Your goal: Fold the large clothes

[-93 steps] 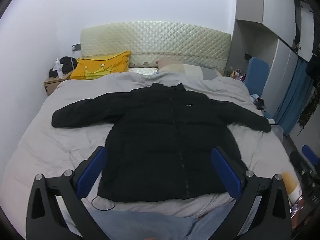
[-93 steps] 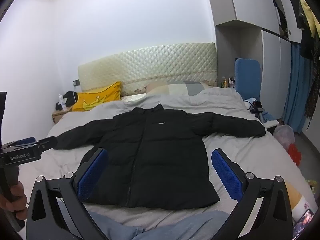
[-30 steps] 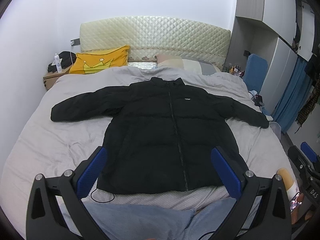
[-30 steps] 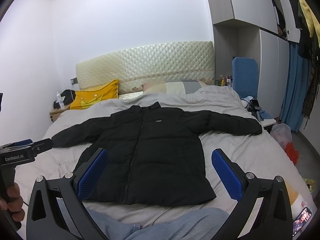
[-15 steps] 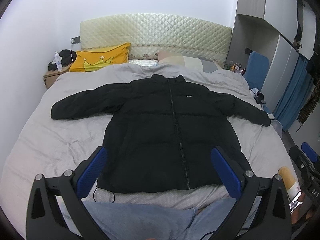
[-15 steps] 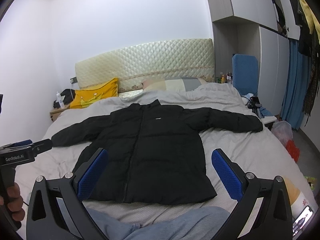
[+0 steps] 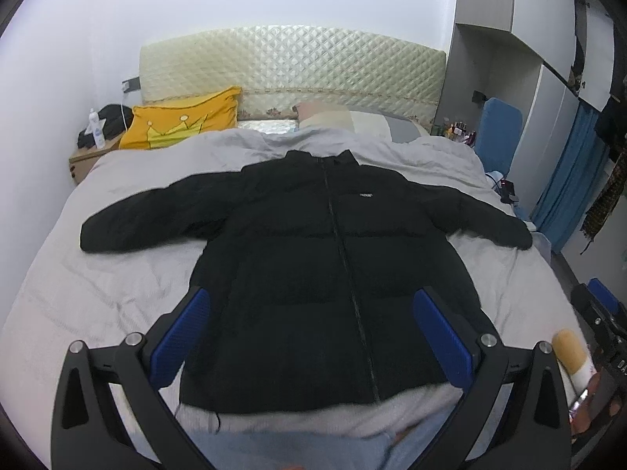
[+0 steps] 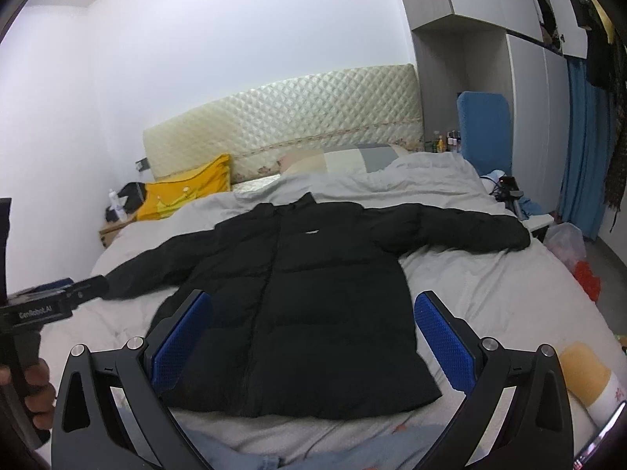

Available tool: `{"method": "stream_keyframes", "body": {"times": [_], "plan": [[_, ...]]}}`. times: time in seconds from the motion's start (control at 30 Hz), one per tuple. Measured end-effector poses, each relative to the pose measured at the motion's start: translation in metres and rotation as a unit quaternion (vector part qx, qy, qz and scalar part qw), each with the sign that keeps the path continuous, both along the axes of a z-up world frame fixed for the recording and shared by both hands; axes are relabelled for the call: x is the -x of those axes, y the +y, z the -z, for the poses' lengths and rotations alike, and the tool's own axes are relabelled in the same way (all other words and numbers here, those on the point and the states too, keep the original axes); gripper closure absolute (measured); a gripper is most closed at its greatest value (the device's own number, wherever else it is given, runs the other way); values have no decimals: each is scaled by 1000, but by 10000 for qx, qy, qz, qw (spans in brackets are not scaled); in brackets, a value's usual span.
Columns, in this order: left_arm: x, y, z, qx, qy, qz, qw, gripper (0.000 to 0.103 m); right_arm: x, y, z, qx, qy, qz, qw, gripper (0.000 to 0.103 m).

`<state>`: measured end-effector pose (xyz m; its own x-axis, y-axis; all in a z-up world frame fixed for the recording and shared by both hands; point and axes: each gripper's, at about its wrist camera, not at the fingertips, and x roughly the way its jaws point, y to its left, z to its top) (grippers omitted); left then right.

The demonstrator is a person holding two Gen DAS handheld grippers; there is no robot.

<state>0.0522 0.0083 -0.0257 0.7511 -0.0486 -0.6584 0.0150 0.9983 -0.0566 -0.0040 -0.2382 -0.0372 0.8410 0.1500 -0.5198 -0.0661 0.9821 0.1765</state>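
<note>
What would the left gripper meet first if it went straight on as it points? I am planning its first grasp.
Most likely the black puffer jacket: the open left gripper frames its lower front, near the zipper. Depth is unclear, but nothing shows between them.

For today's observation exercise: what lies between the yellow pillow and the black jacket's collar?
Only rumpled grey bedding separates the yellow pillow from the black jacket, per the left wrist view.

Both wrist views face the headboard (image 7: 292, 64) from the bed's foot (right one lower), sharing the jacket (image 8: 298, 293)
</note>
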Motion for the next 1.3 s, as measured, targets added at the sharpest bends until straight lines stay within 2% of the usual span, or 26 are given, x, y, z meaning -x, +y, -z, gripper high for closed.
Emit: {"method": "stream_keyframes", "body": {"times": [0.17,0.37,0.57,0.7,0.93,1.07,1.17,1.3], "plan": [[-24,7,12,-7,-95,-3,10000,0,-21,-2,15,181,-6,261,9995,0],[-49,19,30,16,-281,-60,9996,0,-44,-16,31,176,-64,370,9991,0],[-62,35,45,85,-153,-187,9997,0,-70,-40,40,397,-281,589,9971,0],[-65,40,47,72,-229,-280,9993,0,-99,-69,42,332,-165,723,9967,0],[-80,44,61,217,-125,-256,9994,0,-149,-125,57,250,70,970,9949,0],[-86,43,66,263,-170,-228,9992,0,-175,-162,79,137,208,1165,9929,0],[-90,45,70,281,-265,-245,9990,0,-194,-195,98,68,324,1571,9870,0],[-96,48,75,415,-380,-280,9980,0,-216,-245,128,-452,369,1829,9814,0]]}}
